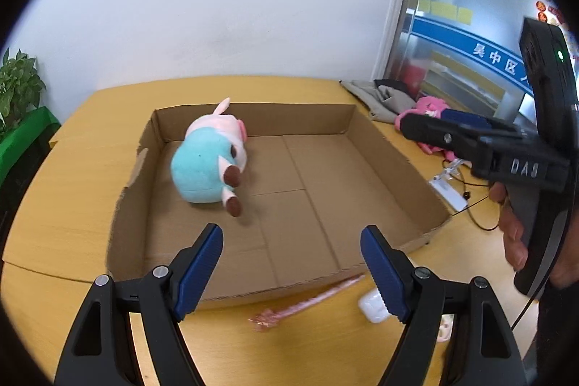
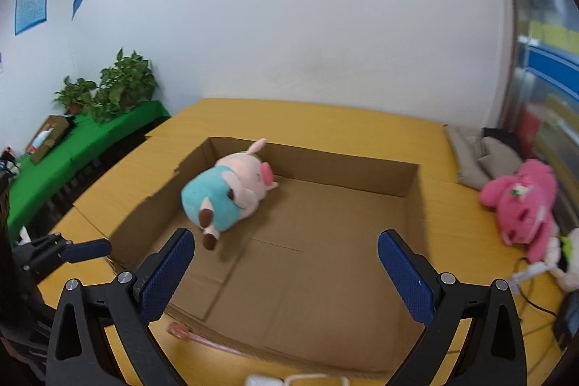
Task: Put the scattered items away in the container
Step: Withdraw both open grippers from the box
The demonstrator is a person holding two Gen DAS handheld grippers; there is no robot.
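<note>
A shallow cardboard box [image 1: 398, 165] [image 2: 412, 179] lies open on the yellow table. A teal and pink plush pig [image 1: 208, 161] [image 2: 224, 194] lies inside it at the far left. My left gripper [image 1: 291, 272] is open and empty above the box's near edge. My right gripper [image 2: 286, 274] is open and empty over the box's near side; it shows in the left wrist view [image 1: 427, 129] at the right. A pink plush toy [image 2: 524, 205] [image 1: 430, 105] lies on the table right of the box. A pink comb-like item [image 1: 307, 304] [image 2: 191, 333] and a white earbud case [image 1: 372, 306] lie in front of the box.
Grey folded cloth [image 2: 477, 158] [image 1: 380, 96] lies at the table's back right. A white charger with black cable [image 1: 450, 192] lies right of the box. Potted plants [image 2: 119, 85] stand on a green-covered bench [image 2: 72, 147] at the left. A white wall stands behind the table.
</note>
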